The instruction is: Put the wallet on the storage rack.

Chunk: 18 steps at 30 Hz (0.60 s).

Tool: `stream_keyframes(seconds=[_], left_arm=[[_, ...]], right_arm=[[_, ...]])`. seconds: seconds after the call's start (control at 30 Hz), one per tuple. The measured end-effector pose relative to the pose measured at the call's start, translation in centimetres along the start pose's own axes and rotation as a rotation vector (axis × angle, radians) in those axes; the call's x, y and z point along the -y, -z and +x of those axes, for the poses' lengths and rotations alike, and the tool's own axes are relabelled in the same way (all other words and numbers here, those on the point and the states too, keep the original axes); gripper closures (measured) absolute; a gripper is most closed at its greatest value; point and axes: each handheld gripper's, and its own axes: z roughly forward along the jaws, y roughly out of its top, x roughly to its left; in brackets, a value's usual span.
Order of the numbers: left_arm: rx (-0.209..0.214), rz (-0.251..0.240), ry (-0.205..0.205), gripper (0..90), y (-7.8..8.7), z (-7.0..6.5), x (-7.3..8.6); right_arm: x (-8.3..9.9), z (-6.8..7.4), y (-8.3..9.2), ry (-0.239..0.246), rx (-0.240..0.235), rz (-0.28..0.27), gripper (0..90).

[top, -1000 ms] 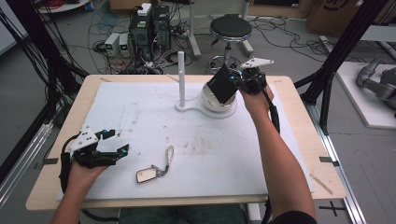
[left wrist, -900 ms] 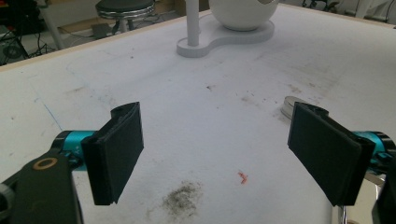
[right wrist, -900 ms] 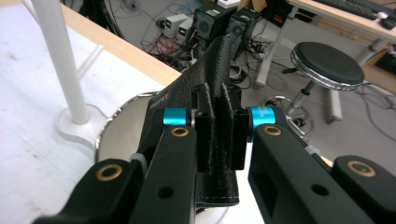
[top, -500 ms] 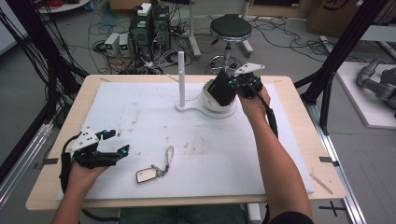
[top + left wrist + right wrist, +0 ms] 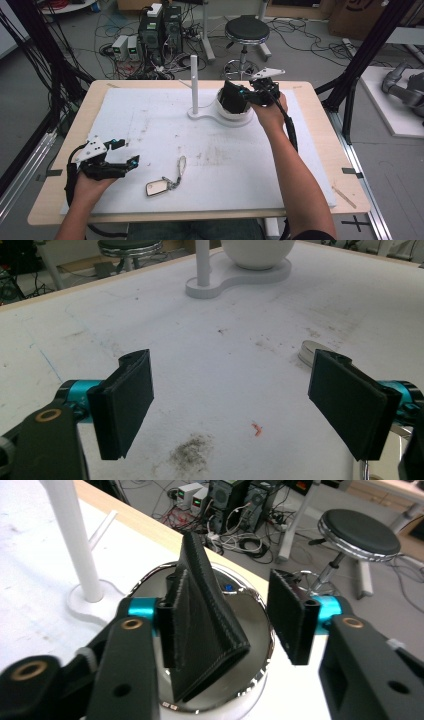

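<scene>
Hovering over the white bowl [image 5: 234, 112] at the table's twelve o'clock, the right gripper [image 5: 255, 607] has just been opening; a black leather wallet [image 5: 207, 625] leans on its left jaw, clear of the other, standing in the bowl's shiny interior. Left gripper [image 5: 232, 407] rests released at eight o'clock, the key tag [image 5: 159, 187] just beside it.

black leather wallet [image 5: 207, 630] | folded, standing tilted | in white bowl [image 5: 260, 700], shiny inside
</scene>
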Motion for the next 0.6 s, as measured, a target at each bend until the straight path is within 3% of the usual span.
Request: stream_keyframes(seconds=[0.2,0.23,0.3,0.37,0.53,0.6], left_arm=[[0.008,0.01,-0.013,18.2,-0.4,-0.2,-0.3],[0.008,0.012,-0.011,18.2,-0.5,-0.3,-0.3],[0.012,0.017,-0.019,18.2,-0.7,-0.3,-0.4],[0.02,0.015,-0.02,18.2,-1.1,-0.3,-0.6],[0.04,0.016,-0.028,18.2,-2.0,-0.3,-1.0],[0.048,0.015,-0.029,18.2,-2.3,-0.4,-1.1]], right_arm=[[0.3,-0.3,2.0,-0.019,-0.038,0.015,46.1],[0.3,-0.2,2.4,-0.021,-0.039,0.009,46.1],[1.1,0.2,3.8,-0.005,-0.019,-0.056,44.2],[1.3,0.1,4.3,-0.003,-0.032,-0.031,42.6],[3.6,0.2,6.3,-0.014,-0.022,-0.071,41.3],[4.6,0.1,7.1,-0.04,-0.022,-0.074,38.6]])
